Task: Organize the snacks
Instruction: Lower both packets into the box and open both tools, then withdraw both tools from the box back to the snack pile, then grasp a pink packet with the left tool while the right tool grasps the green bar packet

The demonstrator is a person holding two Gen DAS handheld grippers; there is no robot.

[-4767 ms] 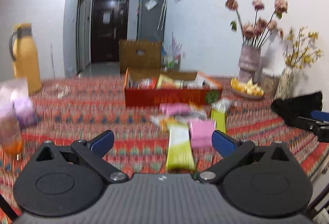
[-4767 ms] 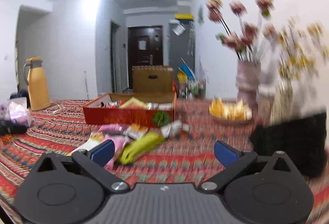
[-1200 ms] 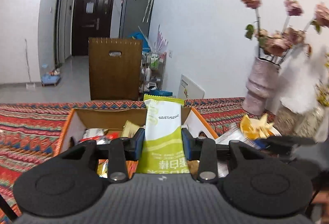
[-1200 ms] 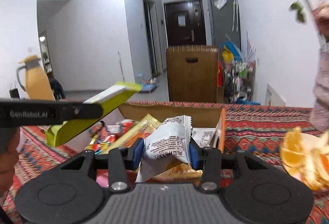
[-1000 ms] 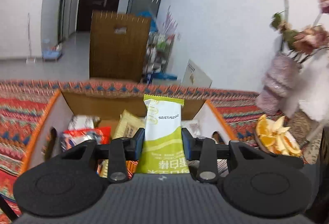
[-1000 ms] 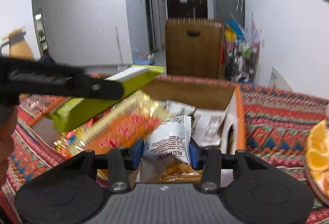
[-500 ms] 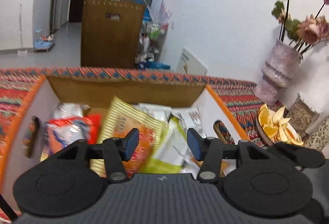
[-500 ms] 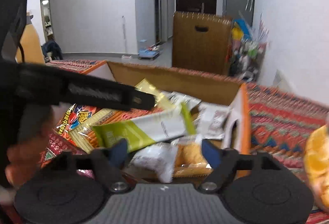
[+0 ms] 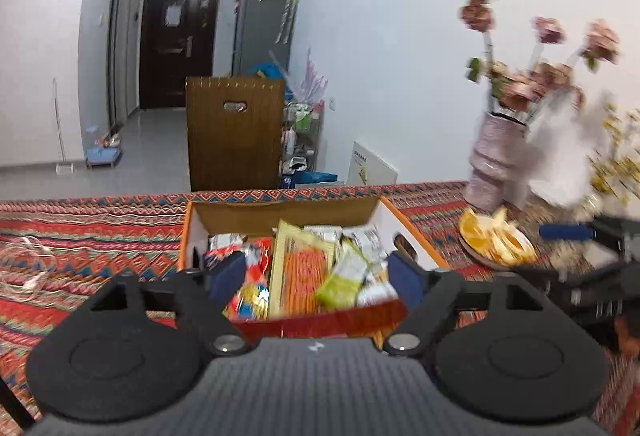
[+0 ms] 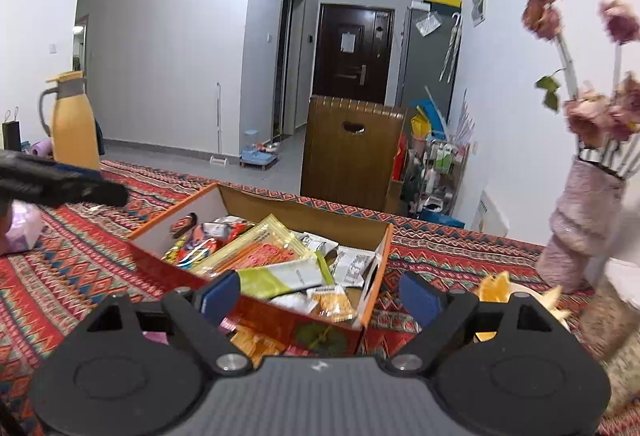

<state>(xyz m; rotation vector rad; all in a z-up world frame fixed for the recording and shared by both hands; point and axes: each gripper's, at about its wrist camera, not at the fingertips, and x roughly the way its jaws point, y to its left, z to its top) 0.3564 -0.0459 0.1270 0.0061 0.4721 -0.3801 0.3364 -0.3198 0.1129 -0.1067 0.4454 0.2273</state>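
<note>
An open red cardboard box (image 9: 320, 320) (image 10: 376, 264) sits on the patterned tablecloth and holds several snack packets. A green-and-white snack bar (image 9: 345, 276) (image 10: 280, 278) lies on top of them beside a yellow-orange packet (image 9: 302, 268) (image 10: 256, 252). A white packet (image 10: 352, 268) lies at the box's right end. My left gripper (image 9: 318, 278) is open and empty, just in front of the box. My right gripper (image 10: 320, 294) is open and empty, above the box's near right corner. More snacks (image 10: 256, 346) lie on the cloth in front of the box.
A plate of orange slices (image 9: 494, 238) (image 10: 496, 286) sits right of the box. A pink vase with dried roses (image 9: 498, 160) (image 10: 580, 228) stands behind it. A yellow thermos jug (image 10: 74, 124) is at far left. The left gripper's finger (image 10: 64, 182) shows at the right view's left edge.
Both grippers opened and dropped their snacks into the box: the left one the green bar, the right one the white packet. Both have since pulled back from the box.
</note>
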